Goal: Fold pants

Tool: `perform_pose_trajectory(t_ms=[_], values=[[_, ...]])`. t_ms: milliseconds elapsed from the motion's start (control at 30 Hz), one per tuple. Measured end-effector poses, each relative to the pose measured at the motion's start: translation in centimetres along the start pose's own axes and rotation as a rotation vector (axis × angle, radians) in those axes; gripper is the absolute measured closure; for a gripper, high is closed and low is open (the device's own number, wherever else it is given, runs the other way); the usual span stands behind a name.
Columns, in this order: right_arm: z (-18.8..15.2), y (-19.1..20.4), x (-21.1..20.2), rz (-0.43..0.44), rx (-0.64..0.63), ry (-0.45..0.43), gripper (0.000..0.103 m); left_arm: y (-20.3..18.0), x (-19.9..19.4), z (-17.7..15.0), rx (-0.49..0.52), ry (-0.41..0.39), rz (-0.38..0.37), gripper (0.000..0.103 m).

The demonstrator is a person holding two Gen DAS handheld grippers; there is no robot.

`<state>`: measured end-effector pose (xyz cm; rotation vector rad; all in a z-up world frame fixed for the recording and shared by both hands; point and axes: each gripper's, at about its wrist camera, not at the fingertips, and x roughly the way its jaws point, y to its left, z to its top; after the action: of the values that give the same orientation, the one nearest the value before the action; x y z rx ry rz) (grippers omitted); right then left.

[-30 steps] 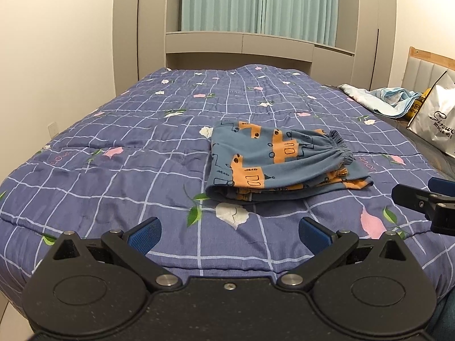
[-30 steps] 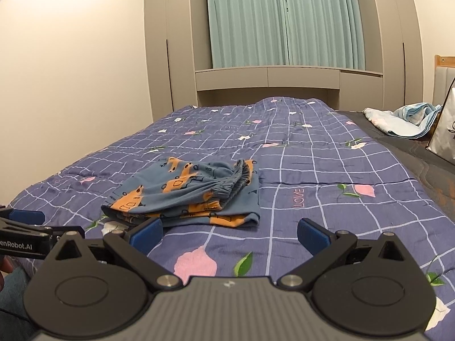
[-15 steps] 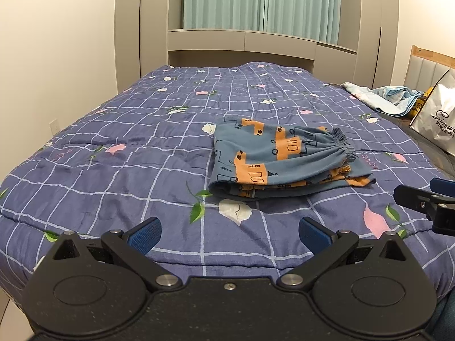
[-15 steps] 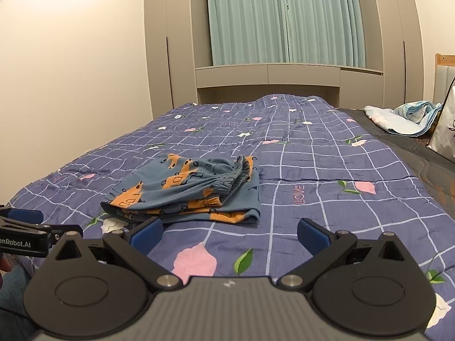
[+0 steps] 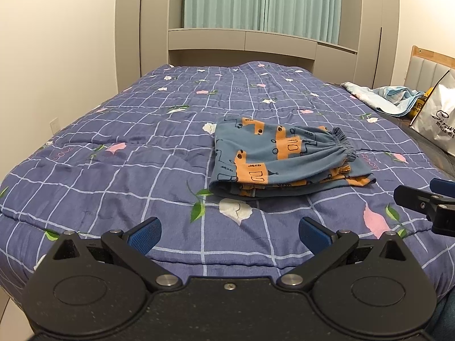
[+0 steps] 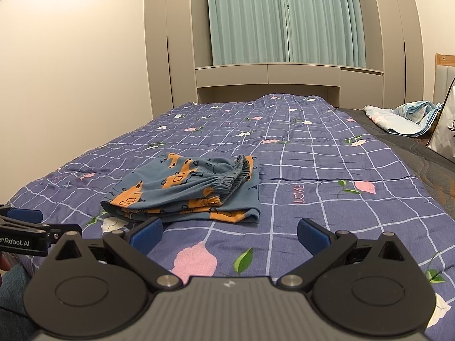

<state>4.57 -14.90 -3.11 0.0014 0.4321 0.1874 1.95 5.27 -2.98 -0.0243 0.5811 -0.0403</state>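
Left gripper (image 5: 229, 234) and right gripper (image 6: 229, 234) both spread wide and holding nothing, near and apart from folded pants (image 5: 280, 159) lying mid-quilt (image 5: 113, 176), crumpled blanket (image 5: 384, 98) far right.

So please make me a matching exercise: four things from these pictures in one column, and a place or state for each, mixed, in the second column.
1. pants
2. white bag
3. left tool
4. light blue blanket

a. open, holding nothing
b. crumpled at the far right of the bed
c. folded on the quilt
d. standing at the right edge

Pairs: 1-c, 2-d, 3-a, 4-b
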Motion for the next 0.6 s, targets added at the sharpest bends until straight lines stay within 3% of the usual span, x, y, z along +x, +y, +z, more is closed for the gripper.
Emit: perform_pose_trajectory(t_ms=[600], values=[[0.01,0.03,0.00,0.000,-0.001,0.000,0.000,0.00,0.13,-0.16,-0.001,0.018,0.027,0.001]])
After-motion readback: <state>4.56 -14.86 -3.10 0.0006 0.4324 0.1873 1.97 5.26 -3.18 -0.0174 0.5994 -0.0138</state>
